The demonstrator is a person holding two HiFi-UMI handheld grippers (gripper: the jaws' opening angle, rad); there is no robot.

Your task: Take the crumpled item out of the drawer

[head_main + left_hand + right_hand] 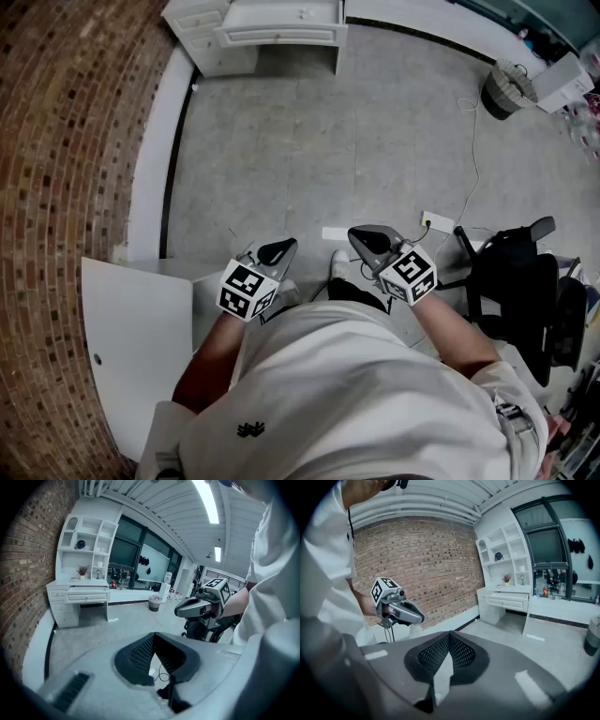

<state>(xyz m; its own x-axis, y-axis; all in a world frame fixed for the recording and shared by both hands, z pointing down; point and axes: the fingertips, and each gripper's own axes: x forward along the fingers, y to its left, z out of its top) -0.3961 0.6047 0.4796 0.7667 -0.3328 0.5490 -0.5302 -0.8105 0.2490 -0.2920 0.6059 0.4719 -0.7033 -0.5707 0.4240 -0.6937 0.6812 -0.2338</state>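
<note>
I see no crumpled item in any view. A white desk (281, 33) with its drawers pushed in stands far ahead against the wall; it also shows in the left gripper view as the desk (86, 597) and in the right gripper view as the desk (506, 603). My left gripper (278, 251) and right gripper (367, 240) are held side by side in front of my body, well short of the desk. Both are shut, tips touching, with nothing between them. From each gripper view I see the other: the right gripper (194, 606) and the left gripper (401, 612).
A brick wall (66, 141) runs along the left. A white panel (131, 347) stands near my left side. A black chair (516, 281) is at my right, a power strip (436, 223) with its cable lies on the floor, and a bin (506, 89) stands at the far right.
</note>
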